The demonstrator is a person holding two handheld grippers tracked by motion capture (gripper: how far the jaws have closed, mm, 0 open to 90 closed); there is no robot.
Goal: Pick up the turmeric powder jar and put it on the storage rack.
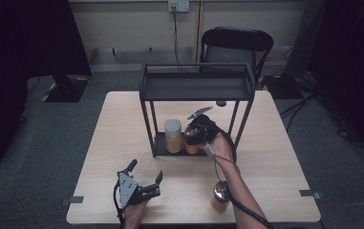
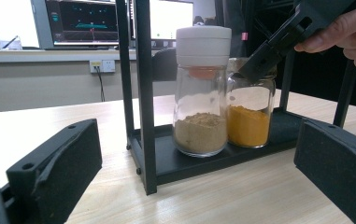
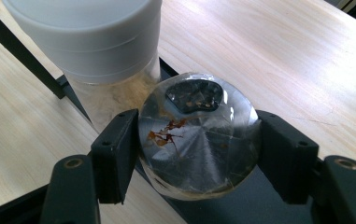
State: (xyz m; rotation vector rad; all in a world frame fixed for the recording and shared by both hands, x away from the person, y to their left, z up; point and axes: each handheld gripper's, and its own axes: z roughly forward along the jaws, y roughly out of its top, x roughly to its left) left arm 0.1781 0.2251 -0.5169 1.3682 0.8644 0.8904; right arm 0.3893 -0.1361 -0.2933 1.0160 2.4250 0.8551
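A black two-level rack (image 1: 196,87) stands in the middle of the table. On its lower shelf (image 2: 259,151) a white-capped jar (image 2: 201,93) of tan powder stands beside a glass jar of orange powder (image 2: 249,123) with a shiny metal lid (image 3: 199,158). My right gripper (image 3: 199,144) reaches down under the top shelf and is shut on that lid, one jaw on each side; the jar rests on the shelf, touching the white-capped jar (image 3: 96,42). Near the table's front edge my left gripper (image 1: 146,171) stands open, jaws wide and bare, pointing toward the rack.
A third jar (image 1: 220,195) with a metal lid and orange contents stands near the front right of the table, beside the person's right forearm. A black folding chair (image 1: 234,45) is behind the table. The rack's upright posts (image 2: 143,93) flank the shelf.
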